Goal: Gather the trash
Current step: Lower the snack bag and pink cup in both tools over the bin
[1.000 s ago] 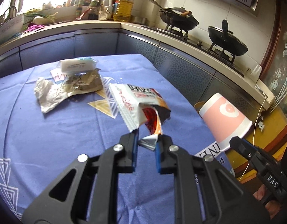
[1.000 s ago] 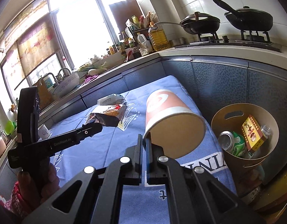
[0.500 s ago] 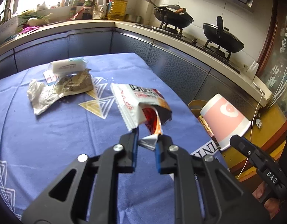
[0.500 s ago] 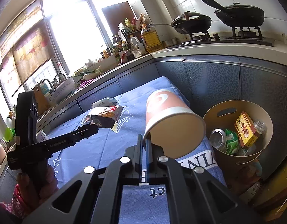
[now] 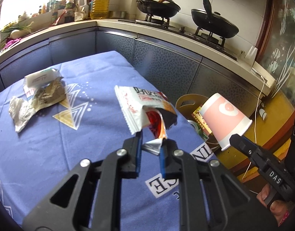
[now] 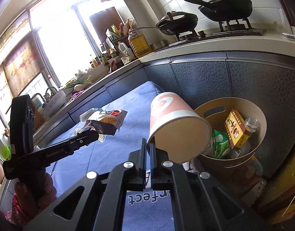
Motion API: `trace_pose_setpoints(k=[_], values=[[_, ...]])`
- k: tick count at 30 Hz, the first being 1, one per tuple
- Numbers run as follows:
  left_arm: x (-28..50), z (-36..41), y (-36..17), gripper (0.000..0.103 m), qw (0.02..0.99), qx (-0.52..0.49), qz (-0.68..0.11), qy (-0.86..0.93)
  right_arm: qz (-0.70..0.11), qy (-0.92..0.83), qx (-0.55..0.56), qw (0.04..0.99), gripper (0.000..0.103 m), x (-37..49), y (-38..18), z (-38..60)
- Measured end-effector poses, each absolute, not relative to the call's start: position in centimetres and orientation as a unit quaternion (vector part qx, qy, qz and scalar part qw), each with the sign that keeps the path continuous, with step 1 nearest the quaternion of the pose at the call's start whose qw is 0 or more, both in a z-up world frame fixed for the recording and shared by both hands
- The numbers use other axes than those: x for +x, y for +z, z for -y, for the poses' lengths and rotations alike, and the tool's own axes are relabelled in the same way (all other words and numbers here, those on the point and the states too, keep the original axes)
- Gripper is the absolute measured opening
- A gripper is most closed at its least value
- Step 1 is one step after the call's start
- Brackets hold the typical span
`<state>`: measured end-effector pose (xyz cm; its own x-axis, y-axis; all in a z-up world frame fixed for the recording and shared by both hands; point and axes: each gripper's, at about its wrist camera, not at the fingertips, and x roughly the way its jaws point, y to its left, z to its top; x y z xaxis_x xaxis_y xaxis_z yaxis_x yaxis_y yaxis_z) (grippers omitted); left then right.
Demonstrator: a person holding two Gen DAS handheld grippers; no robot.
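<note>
A torn snack wrapper (image 5: 145, 111) hangs above the blue tablecloth (image 5: 51, 144), pinched at its foil corner by the left gripper (image 5: 150, 148). The right gripper (image 6: 148, 150) clamps the rim of a tilted pink paper cup (image 6: 172, 119) just beside the tan bin (image 6: 260, 115), which holds a box and bottle. Crumpled wrappers (image 5: 39, 94) lie farther back on the cloth.
</note>
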<state>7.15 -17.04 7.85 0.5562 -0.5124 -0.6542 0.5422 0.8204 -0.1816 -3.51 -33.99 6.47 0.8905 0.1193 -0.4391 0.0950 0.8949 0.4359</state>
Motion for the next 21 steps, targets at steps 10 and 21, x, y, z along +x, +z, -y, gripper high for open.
trace_pose_setpoints(k=[10,21], values=[[8.0,22.4,9.1,0.014,0.871,0.047,-0.356,-0.335,-0.222,-0.022,0.246,0.943,0.002,-3.8,6.9,37.5],[9.7,26.7,9.4,0.014,0.859,0.066,-0.362,-0.357,-0.221,-0.045,0.263,0.938,0.002,-3.5,6.6,40.5]])
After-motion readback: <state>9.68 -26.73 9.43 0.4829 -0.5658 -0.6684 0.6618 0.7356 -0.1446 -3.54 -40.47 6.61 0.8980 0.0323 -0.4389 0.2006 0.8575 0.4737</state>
